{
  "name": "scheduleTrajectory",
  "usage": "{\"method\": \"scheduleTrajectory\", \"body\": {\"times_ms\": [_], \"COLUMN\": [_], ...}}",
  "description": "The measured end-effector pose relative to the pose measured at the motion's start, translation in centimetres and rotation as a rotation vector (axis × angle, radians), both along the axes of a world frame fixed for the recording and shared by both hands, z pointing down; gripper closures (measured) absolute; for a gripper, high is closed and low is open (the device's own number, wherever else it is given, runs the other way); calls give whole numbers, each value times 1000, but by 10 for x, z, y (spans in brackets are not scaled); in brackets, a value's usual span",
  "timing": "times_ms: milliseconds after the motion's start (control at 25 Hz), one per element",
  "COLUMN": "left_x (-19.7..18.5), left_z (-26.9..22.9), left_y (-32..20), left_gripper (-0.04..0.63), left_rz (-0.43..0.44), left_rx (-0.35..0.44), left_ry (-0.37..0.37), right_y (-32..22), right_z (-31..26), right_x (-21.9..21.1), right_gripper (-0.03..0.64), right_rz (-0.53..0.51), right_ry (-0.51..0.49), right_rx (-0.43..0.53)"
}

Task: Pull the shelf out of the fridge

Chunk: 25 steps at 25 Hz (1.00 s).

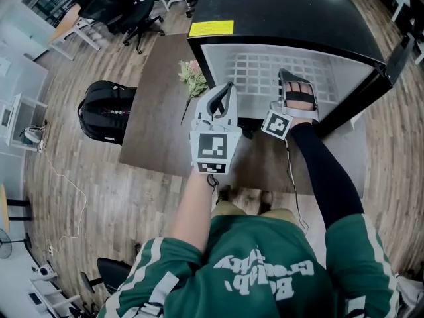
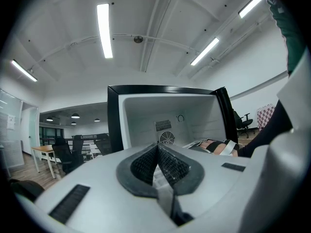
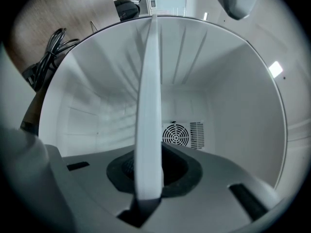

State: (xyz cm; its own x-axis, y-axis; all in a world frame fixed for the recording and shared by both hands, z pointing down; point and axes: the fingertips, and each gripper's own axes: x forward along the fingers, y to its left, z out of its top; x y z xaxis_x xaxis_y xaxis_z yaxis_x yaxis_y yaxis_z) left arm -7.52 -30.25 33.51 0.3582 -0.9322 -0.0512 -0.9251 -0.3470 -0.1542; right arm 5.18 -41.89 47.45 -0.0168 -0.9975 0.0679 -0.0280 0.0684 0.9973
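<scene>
The small black fridge (image 1: 278,12) stands open in the head view, and its white grid shelf (image 1: 265,68) lies level inside. My right gripper (image 1: 292,79) reaches into the opening and is shut on the shelf's front edge. In the right gripper view the shelf (image 3: 148,106) runs edge-on between the pads, with the fridge's white back wall and fan grille (image 3: 175,135) behind it. My left gripper (image 1: 224,93) hovers just outside the fridge's left front corner, shut and empty. In the left gripper view the pads (image 2: 146,164) meet and the fridge (image 2: 165,118) is ahead.
A brown table (image 1: 156,111) sits left of the fridge with a small bunch of flowers (image 1: 193,78) on it. A black backpack (image 1: 105,111) lies on the wood floor further left. Office chairs (image 1: 126,8) stand at the back left. The fridge door (image 1: 397,61) hangs open at the right.
</scene>
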Motion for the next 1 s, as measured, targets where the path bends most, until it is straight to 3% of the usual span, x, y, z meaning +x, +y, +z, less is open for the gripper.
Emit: {"method": "scheduleTrajectory", "body": {"times_ms": [600,1000], "left_x": [-1,10], "left_z": [-7,-12], "left_y": [18,34], "left_gripper": [580,580], "left_rz": [-5,-61], "left_rx": [12,21], "left_ry": [-4,-1], "right_y": [15,16], "right_z": [1,5], "right_x": [-2,-2], "right_gripper": [558,565], "right_rz": [-4,-20], "right_ry": [-5,-13], "right_rx": [-9,-38]}}
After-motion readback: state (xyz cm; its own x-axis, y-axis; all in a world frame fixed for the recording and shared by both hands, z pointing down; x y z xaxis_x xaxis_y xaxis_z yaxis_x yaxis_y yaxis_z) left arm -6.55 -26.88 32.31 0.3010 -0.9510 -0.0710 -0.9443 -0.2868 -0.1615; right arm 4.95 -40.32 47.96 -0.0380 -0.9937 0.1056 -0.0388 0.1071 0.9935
